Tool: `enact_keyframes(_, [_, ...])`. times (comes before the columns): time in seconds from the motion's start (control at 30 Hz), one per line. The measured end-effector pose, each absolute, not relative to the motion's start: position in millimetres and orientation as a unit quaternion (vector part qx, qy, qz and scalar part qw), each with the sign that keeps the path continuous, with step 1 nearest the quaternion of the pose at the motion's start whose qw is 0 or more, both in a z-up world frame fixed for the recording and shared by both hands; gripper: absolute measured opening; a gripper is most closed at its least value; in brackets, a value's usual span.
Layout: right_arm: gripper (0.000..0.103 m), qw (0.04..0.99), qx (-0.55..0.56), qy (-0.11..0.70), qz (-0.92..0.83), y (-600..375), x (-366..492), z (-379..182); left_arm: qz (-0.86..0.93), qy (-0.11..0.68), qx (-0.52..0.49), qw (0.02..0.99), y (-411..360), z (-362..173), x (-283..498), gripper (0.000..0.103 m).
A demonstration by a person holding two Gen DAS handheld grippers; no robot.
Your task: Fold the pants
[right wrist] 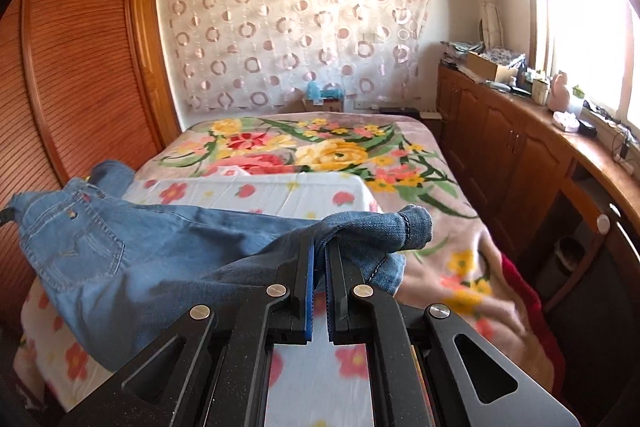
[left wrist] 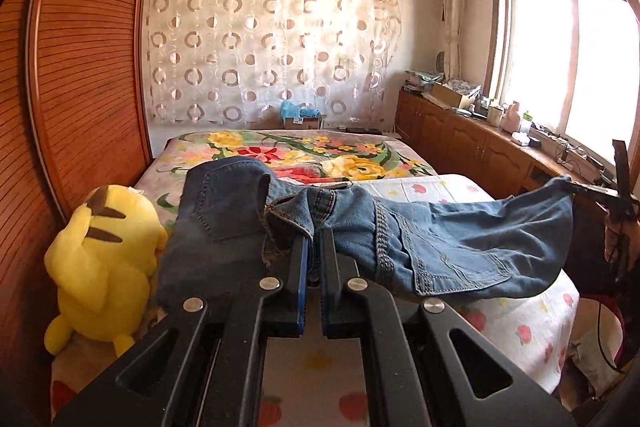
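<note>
Two grips | my left gripper [left wrist: 314, 247] pinches the jeans [left wrist: 440, 239] waistband, right gripper [right wrist: 319, 255] the hem | jeans hang stretched above bed [right wrist: 340, 147] | risk: thin pinch slips, sagging denim bunches.

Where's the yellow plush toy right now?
In the left wrist view, the yellow plush toy sits at the left, on the bed beside the wooden wardrobe, just left of the jeans.
</note>
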State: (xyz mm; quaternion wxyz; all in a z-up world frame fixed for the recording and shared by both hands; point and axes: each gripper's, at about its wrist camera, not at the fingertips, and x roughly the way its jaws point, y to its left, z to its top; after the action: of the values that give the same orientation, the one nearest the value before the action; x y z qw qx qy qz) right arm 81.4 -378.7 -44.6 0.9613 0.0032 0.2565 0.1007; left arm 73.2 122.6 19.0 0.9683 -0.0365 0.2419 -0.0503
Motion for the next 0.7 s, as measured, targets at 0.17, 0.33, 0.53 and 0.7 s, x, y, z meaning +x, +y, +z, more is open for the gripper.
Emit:
enact_keyframes(0.17, [0.004,0.959,0.014,0.258,0.114,-395.3,49.9,-55.6,-0.05,0.237,-0.048,0.969,131.4,16.5,46.0,0.006])
enact_keyframes(0.33, [0.004,0.955,0.028,0.267,0.125,-407.4,34.2,-62.2,-0.048,0.259,-0.045,0.964,134.5,1.6,29.8,0.006])
enact_keyframes(0.53, [0.004,0.942,0.058,0.309,0.118,-419.2,39.5,-92.8,-0.043,0.315,-0.04,0.947,136.6,-42.4,35.8,0.006])
enact_keyframes(0.7, [0.004,0.929,0.068,0.35,0.101,-422.3,56.7,-122.4,-0.032,0.336,-0.028,0.941,133.3,-60.4,39.8,0.01])
